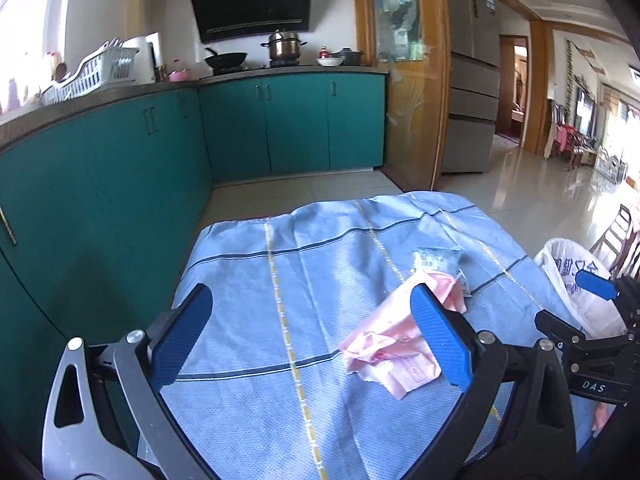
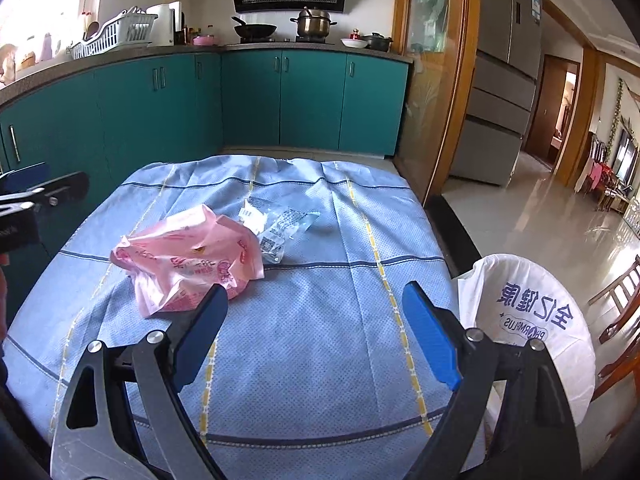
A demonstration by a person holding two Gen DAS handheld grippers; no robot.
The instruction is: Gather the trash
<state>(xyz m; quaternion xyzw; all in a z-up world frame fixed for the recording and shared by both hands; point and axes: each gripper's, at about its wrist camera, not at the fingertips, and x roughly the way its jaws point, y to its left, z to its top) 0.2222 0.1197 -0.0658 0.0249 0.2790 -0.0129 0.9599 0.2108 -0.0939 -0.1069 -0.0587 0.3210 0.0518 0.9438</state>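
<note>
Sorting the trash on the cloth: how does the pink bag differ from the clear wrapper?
The pink bag is opaque, puffed up and the larger; the clear wrapper is see-through, flatter and smaller, with printed labels. The bag lies nearer the cameras, the wrapper behind it. Both are crumpled plastic on the blue cloth, touching or overlapping.

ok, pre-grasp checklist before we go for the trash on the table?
1. Left tool open: ok.
2. Right tool open: ok.
3. Both tools empty: ok.
4. Pink bag lying free on the blue cloth: ok.
5. Clear wrapper free of the pink bag: not ok, they touch or overlap.
6. White bin bag beside the table, mouth open: cannot tell.
</note>
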